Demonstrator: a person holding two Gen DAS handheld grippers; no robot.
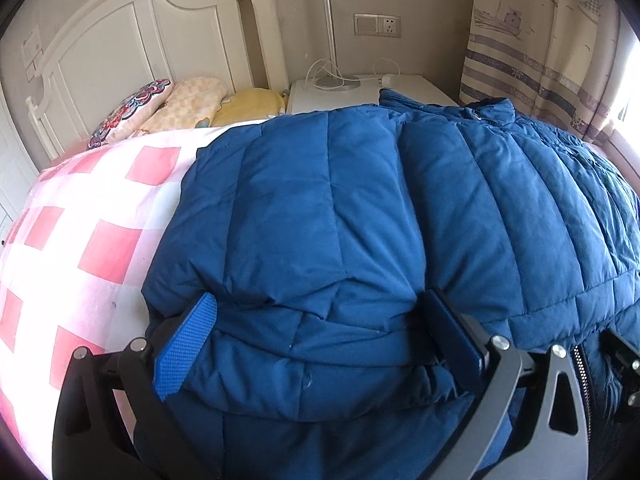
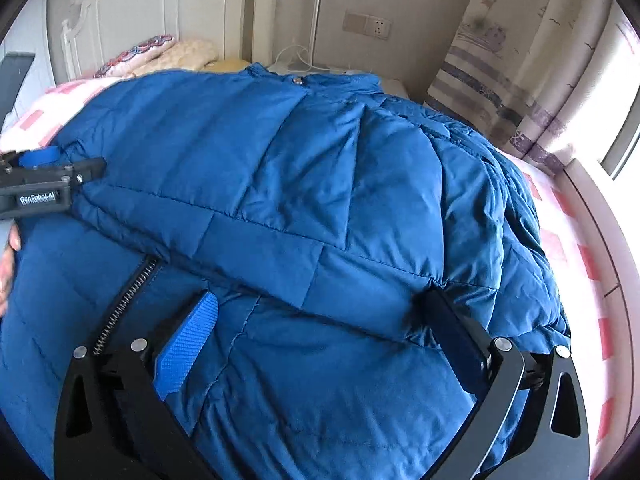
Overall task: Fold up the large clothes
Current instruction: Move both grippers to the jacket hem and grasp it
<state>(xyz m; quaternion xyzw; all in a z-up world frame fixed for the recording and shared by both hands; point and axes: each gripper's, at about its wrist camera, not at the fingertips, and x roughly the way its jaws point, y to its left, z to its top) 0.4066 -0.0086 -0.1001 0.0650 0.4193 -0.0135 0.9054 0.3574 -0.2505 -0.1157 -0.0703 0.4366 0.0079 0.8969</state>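
A large blue quilted puffer jacket point(image 1: 360, 208) lies spread on the bed, collar toward the headboard; it also fills the right wrist view point(image 2: 304, 168). My left gripper point(image 1: 320, 312) is open, its fingers wide apart and pressed down around a puffy fold at the jacket's near left edge. My right gripper point(image 2: 320, 312) is open too, fingers wide on either side of a folded-over panel near the zipper point(image 2: 128, 300). The left gripper also shows in the right wrist view point(image 2: 44, 176), at the jacket's left edge.
The bed has a pink and white checked cover point(image 1: 88, 216). Pillows point(image 1: 168, 108) lie against the white headboard point(image 1: 132, 36). A white nightstand point(image 1: 360, 92) with a lamp base and cables stands behind the jacket. A curtain point(image 1: 540, 40) and window are on the right.
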